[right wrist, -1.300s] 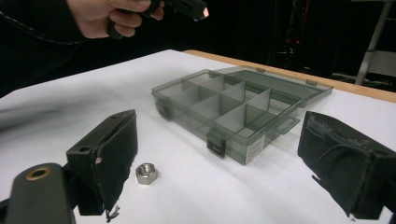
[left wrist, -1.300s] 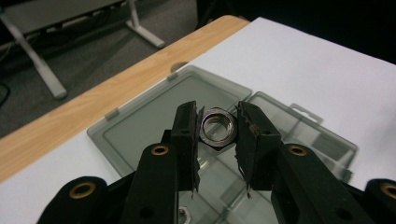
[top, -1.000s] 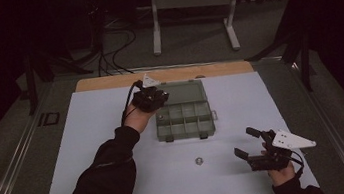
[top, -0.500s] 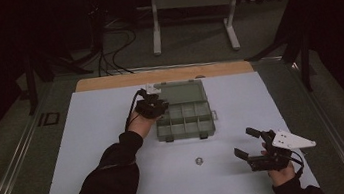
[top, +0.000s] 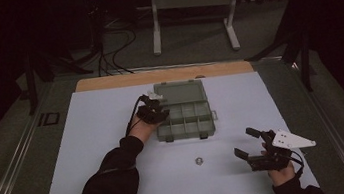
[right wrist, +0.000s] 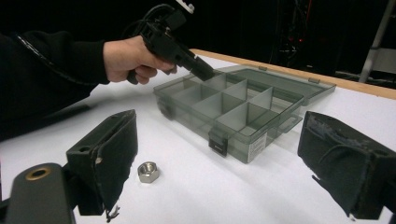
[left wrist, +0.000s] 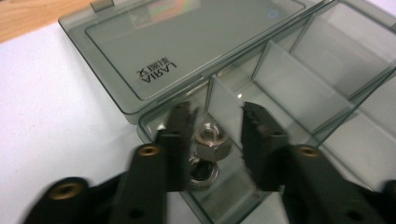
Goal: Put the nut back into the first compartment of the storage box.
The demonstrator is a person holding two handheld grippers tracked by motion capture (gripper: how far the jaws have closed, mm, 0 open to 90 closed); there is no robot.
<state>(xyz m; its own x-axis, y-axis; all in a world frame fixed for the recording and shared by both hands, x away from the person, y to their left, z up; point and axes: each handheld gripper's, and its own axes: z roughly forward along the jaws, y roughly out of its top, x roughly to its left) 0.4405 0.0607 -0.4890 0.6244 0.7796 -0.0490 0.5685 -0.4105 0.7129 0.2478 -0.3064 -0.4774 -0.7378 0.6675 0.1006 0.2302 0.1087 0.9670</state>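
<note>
A smoky clear compartment box (top: 198, 123) lies open on the white table, its lid (top: 179, 92) flat behind it. My left gripper (top: 158, 113) dips into the box's left-end compartment. In the left gripper view its jaws (left wrist: 217, 112) have just been opening, and a steel nut (left wrist: 212, 141) sits loose between them, with a gap on its right side. A second nut (left wrist: 203, 171) lies below it in the same compartment. My right gripper (top: 244, 142) rests open at the table's near right. A lone nut (top: 199, 161) lies on the table to its left.
The box (right wrist: 233, 112) has several empty compartments and a front latch (right wrist: 218, 141). The loose nut (right wrist: 148, 171) lies in front of it, near my right gripper's (right wrist: 224, 158) left jaw. A wooden strip (top: 162, 75) edges the table's far side, with a metal stand (top: 193, 3) behind.
The left hand has come down from above the box's rear left corner into the left-end compartment. The right hand and the nut on the table have not moved.
</note>
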